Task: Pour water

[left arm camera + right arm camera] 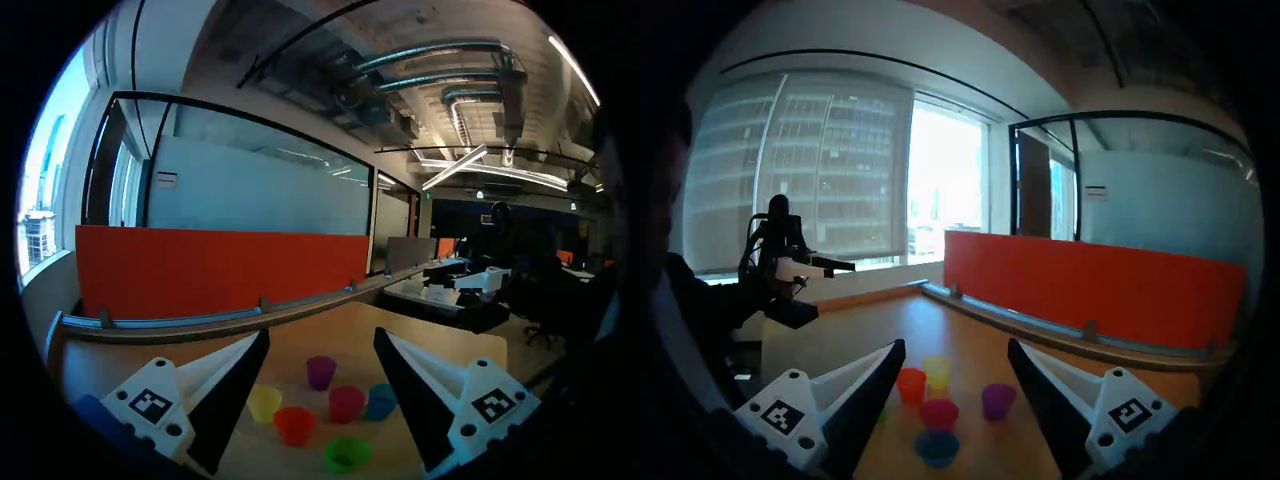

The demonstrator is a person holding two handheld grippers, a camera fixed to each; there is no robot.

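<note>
Cups, six small coloured plastic ones (346, 403), cluster on wooden desk (448, 344) at bottom centre of left gripper view, framed by left gripper (320, 334): jaws spread, holding nothing. Right gripper (955, 342) likewise released and empty, same cluster low centre in its view. Red-orange partition panel (216, 268) behind desk, mid frame.

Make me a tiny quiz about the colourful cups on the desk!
1. True or false: the left hand-held gripper is holding a cup.
2. In the left gripper view, how many cups stand on the desk?
3. Fill in: the cup nearest the orange divider is coloured ____.
Key: 1 false, it is open and empty. 2 six. 3 purple, the purple cup.
</note>
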